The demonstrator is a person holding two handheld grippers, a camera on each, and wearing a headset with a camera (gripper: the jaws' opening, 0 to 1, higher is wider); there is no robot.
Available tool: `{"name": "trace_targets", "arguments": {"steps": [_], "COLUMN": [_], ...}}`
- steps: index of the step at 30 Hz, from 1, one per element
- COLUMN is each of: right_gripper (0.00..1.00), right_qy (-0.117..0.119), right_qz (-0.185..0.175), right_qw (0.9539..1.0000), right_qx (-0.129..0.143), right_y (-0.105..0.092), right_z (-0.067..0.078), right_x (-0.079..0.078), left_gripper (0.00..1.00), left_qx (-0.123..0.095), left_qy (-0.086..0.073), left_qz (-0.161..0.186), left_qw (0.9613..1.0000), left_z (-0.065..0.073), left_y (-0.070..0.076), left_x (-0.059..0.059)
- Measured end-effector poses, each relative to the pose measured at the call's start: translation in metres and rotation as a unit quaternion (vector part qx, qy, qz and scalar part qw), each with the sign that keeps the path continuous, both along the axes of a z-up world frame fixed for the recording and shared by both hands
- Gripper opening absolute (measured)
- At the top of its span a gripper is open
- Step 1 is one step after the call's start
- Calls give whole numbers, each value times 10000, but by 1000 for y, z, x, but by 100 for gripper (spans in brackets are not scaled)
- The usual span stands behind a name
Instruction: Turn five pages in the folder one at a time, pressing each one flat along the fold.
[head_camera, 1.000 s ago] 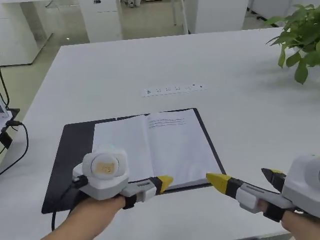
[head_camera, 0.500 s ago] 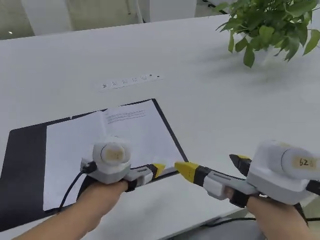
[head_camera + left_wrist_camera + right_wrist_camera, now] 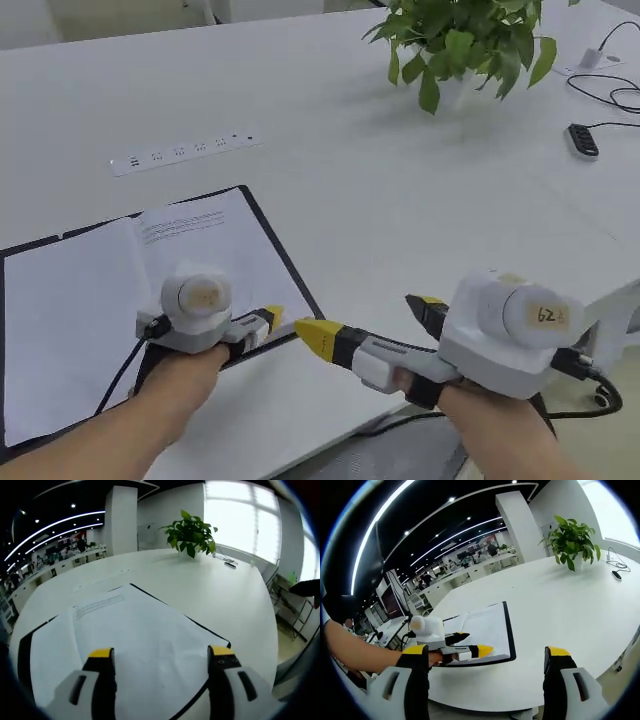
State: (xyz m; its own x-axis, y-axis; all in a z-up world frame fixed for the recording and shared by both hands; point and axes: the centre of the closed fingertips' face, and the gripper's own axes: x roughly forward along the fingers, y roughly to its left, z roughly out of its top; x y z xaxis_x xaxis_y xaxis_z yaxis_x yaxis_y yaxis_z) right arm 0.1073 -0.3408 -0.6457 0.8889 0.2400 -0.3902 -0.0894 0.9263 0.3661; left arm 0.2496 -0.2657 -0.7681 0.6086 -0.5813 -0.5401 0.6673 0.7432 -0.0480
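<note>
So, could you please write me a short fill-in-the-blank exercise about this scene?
The folder lies ____ on the white table.
The left gripper is over the folder's ____ page.
The right gripper has its jaws apart and holds ____.
Missing words: open; right-hand; nothing.

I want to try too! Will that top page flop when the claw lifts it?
Probably floppy: the page looks like one thin sheet. Likely light, so it could slip from the left claw. The black folder looks stiffer.
</note>
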Motion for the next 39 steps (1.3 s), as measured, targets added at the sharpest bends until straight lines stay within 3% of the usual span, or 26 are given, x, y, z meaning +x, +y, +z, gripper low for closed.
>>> {"name": "trace_targets", "arguments": {"steps": [3, 7, 12, 16, 39], "right_gripper": [95, 95, 95, 95, 93], "right_qy": [-9, 4, -4, -9, 82], "right_qz": [-8, -30, -88, -73, 17], "right_qw": [10000, 10000, 10000, 10000, 10000], "right_qx": [-6, 1, 41, 38, -10], "right_y": [0, -1, -3, -3, 0], "right_z": [0, -1, -1, -1, -7], "right_x": [0, -2, -1, -1, 2], "left_gripper": [68, 63, 49, 47, 23], "left_qx": [115, 259, 204, 81, -74], "left_qy": [56, -90, -180, -235, -412], "left_qz": [28, -43, -199, -169, -130], "left_qw": [9999, 9996, 9994, 9995, 9990], "left_z": [-8, -12, -13, -13, -13], "left_y": [1, -1, -9, -7, -7], "left_x": [0, -1, -9, -7, -4]}}
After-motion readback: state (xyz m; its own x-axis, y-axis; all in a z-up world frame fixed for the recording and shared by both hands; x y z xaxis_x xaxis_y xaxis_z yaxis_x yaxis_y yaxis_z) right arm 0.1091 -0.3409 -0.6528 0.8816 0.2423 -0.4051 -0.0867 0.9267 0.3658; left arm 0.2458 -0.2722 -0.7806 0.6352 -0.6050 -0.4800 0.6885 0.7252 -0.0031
